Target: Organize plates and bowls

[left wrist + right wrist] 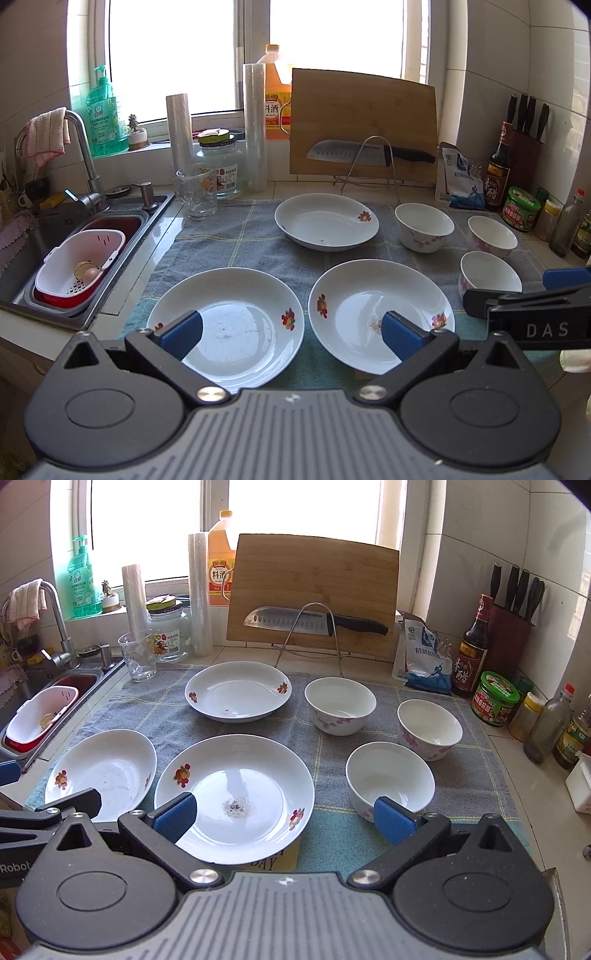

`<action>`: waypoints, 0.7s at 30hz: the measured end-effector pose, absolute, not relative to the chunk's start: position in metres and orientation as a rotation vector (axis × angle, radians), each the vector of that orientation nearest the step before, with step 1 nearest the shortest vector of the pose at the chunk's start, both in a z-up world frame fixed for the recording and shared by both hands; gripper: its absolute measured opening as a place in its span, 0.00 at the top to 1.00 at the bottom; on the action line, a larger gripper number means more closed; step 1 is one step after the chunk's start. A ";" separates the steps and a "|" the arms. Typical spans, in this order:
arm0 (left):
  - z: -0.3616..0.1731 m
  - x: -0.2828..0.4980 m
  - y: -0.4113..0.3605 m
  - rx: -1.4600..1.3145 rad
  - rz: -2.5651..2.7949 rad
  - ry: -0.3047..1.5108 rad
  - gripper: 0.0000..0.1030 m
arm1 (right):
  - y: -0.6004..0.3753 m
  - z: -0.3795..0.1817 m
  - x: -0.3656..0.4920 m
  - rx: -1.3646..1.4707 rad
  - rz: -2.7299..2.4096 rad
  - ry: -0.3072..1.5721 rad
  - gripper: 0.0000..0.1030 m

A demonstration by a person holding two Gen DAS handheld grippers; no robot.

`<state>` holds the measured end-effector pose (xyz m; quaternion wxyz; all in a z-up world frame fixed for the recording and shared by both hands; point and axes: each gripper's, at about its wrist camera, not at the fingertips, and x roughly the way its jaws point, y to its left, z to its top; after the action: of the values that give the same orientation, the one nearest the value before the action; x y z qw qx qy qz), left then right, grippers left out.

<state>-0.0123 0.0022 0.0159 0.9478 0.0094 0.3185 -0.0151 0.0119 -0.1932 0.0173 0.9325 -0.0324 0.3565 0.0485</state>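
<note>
White crockery, left wrist view: I see three plates, near-left plate (229, 325), near-right plate (376, 314), far plate (327, 221) at 12 o'clock; bowls at 2 o'clock.
Left gripper (291, 334): wide open, holding nothing.
Right wrist view: three bowls (389, 779) at 1 to 2 o'clock, all separate on the towel (476, 782).
Right gripper (284, 814): wide open, holding nothing.
Progress: I judge nothing stacked yet; all sorting remains.

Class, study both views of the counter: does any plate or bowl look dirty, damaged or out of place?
Yes. The near middle plate has a speckled patch of residue at its centre, and the far plate shows a few small dark specks near its front. The near left plate looks faintly smeared. The three bowls look clean. Nothing appears chipped or tipped.
</note>
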 end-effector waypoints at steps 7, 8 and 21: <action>0.011 -0.014 0.012 0.026 -0.056 0.605 0.01 | -0.188 0.016 0.023 -0.083 0.189 0.703 0.00; 0.010 -0.014 0.014 0.025 -0.058 0.597 0.01 | -0.188 0.015 0.025 -0.083 0.204 0.699 0.00; -0.038 -0.019 0.065 0.024 -0.025 0.686 0.01 | -0.155 0.005 0.064 -0.137 0.489 0.672 0.00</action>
<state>-0.0193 0.0654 -0.0376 0.9415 0.0116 0.3365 -0.0125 0.0640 -0.1554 0.0054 0.9126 -0.0665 0.3262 0.2372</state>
